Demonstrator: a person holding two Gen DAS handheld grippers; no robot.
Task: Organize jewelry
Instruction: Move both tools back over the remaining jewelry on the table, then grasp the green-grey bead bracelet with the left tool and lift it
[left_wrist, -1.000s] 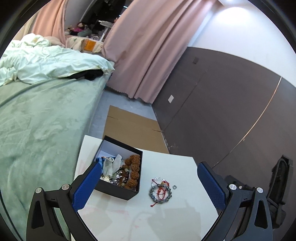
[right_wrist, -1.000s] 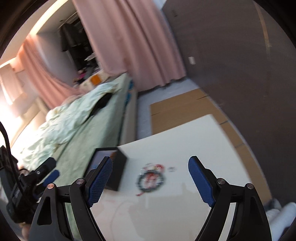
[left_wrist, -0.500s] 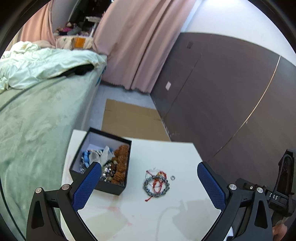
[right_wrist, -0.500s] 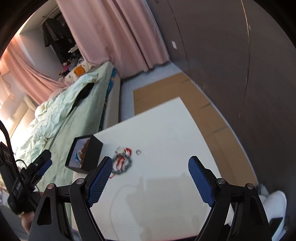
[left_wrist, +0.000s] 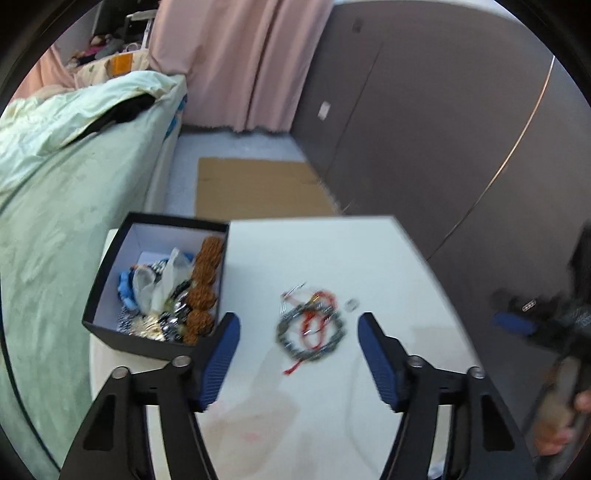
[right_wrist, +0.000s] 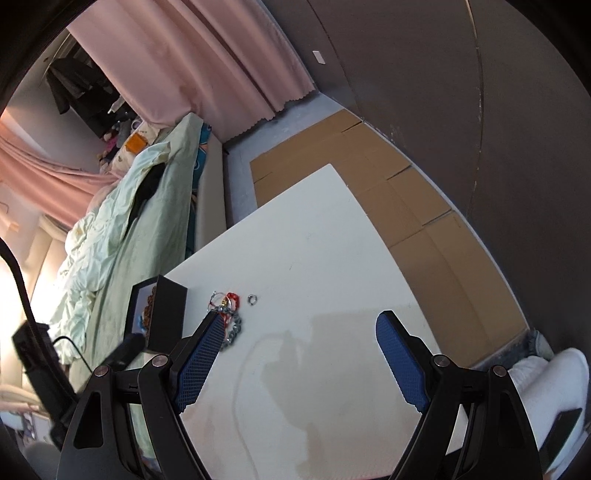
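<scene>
Both grippers have dropped closer to the flat white table top (left_wrist: 332, 251) since a second ago, and the left gripper (left_wrist: 298, 343) has pulled its jaws in from fully wide; they're closing now. The tangle of grey beaded bracelet and red cord (left_wrist: 312, 328) lies just ahead of its ribbed blue pads (left_wrist: 219, 360), roughly centred in the gap, with nothing pressed on it yet. Off past the right pad sits a small silver ring (left_wrist: 352, 304), apart from the tangle. Beside the left pad is the square black cardboard box with a pale lining (left_wrist: 107, 280), stuffed with knobbly brown seed beads (left_wrist: 203, 280), a crinkly clear plastic bag and shiny bits.

The right gripper (right_wrist: 300, 343) stands wide open over bare table, nothing between its pads. From its camera the tangle (right_wrist: 227, 314) is half hidden behind its left pad, the ring (right_wrist: 252, 299) shows clearly ahead, and the box (right_wrist: 166, 314) is seen from the side, so you barely see the contents. That view also catches flattened brown cardboard sheets (right_wrist: 417, 229) on the floor and a rumpled mint-green duvet (right_wrist: 122, 229).
</scene>
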